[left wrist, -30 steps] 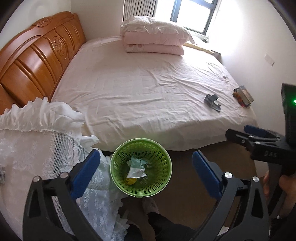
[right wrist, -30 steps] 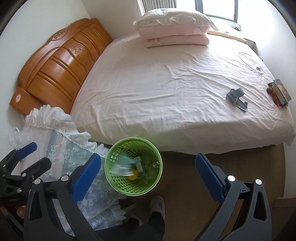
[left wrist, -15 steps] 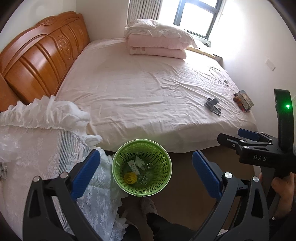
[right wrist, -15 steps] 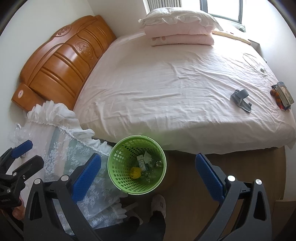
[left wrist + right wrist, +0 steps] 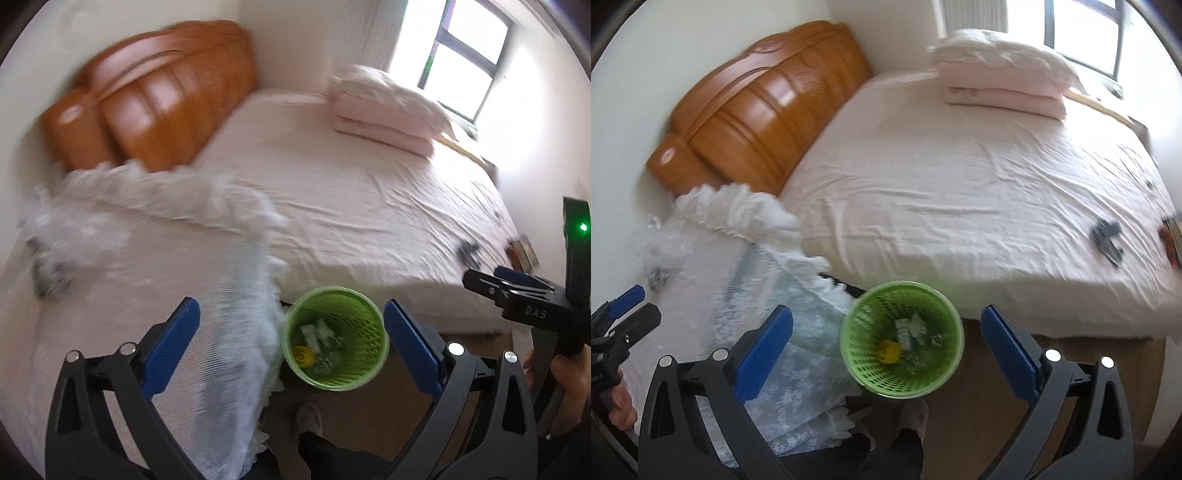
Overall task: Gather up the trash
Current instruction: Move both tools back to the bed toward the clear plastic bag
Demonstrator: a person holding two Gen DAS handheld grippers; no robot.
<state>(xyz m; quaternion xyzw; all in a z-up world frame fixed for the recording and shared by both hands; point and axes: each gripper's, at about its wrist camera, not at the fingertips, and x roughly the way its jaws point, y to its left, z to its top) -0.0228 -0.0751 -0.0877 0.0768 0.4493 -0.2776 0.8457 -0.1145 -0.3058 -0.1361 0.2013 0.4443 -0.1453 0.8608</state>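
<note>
Bedroom: bin beside bed holds scraps; litter remains on the lace-covered counter. Both grippers' jaws gape wide, empty.

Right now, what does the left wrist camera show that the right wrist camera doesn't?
Only the left wrist view shows the right gripper from outside, with its green light. Only the right wrist view shows the left gripper at its lower left edge and the radiator under the window. Both show the green basket with scraps inside, the bed, the headboard and the folded bedding.
</note>
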